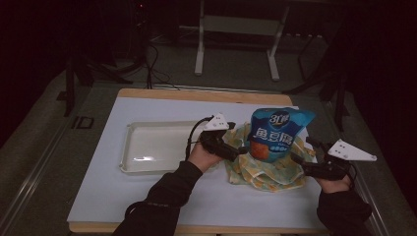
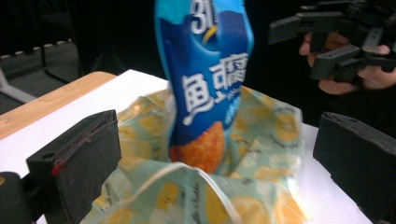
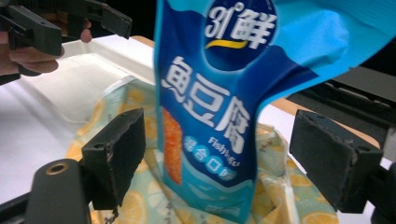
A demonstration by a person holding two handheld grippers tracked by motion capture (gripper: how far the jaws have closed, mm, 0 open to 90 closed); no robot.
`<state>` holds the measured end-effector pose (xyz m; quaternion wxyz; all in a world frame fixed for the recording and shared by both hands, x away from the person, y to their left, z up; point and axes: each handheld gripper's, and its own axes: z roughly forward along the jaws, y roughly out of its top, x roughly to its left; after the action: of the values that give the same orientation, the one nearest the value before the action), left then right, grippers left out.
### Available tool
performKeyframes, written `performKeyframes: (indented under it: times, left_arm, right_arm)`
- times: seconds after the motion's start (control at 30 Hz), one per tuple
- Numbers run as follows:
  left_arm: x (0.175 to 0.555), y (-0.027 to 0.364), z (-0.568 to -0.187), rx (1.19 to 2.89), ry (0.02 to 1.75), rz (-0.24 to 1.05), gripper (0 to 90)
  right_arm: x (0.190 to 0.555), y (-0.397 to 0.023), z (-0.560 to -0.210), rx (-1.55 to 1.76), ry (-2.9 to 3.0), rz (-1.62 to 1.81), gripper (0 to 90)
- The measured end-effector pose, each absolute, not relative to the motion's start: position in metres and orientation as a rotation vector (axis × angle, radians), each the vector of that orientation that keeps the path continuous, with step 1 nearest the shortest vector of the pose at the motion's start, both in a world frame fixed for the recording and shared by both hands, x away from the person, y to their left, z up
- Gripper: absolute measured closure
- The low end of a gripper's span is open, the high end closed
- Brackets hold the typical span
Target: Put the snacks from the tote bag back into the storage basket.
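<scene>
Left tool (image 1: 239, 150) spread | right tool (image 1: 298, 161) spread | blue pouch (image 1: 275, 133) upright between them, in lemon-print bag (image 1: 265, 172)

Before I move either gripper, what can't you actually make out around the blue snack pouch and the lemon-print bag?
- Blue snack pouch: its bottom is hidden inside the lemon-print bag in the high view; the top edge is cut off in both gripper views.
- Bag's opening: folds hide how far it is spread.
- Small print on the pouch: blurred in the left gripper view.
- Left gripper and right gripper: jaws open, touching nothing.
</scene>
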<state>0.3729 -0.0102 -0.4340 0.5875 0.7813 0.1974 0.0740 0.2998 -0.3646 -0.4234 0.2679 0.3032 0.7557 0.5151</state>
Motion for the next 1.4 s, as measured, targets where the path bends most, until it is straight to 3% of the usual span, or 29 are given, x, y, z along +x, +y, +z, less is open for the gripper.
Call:
performKeyframes:
  times: [0.47,0.63,0.87,1.07,1.27,1.4]
  left_arm:
    - [0.396,-0.033,-0.436,1.836,0.494,0.201,16.8]
    - [0.4,-0.044,-0.439,1.86,0.521,0.224,28.0]
    - [0.403,-0.055,-0.449,1.877,0.514,0.212,50.3]
    - [0.405,-0.059,-0.452,1.865,0.518,0.215,60.1]
    - [0.402,-0.063,-0.452,1.884,0.492,0.225,73.9]
    - [0.402,-0.065,-0.452,1.879,0.499,0.234,77.3]
  right_arm:
    - [0.332,-0.365,-0.432,0.902,2.045,1.383,21.4]
    - [0.339,-0.364,-0.434,0.921,2.049,1.377,25.7]
    - [0.346,-0.358,-0.438,0.946,2.044,1.338,35.7]
    - [0.349,-0.354,-0.443,0.927,2.06,1.284,49.1]
    - [0.348,-0.352,-0.444,0.917,2.078,1.294,70.3]
    - [0.35,-0.347,-0.442,0.91,2.089,1.261,75.7]
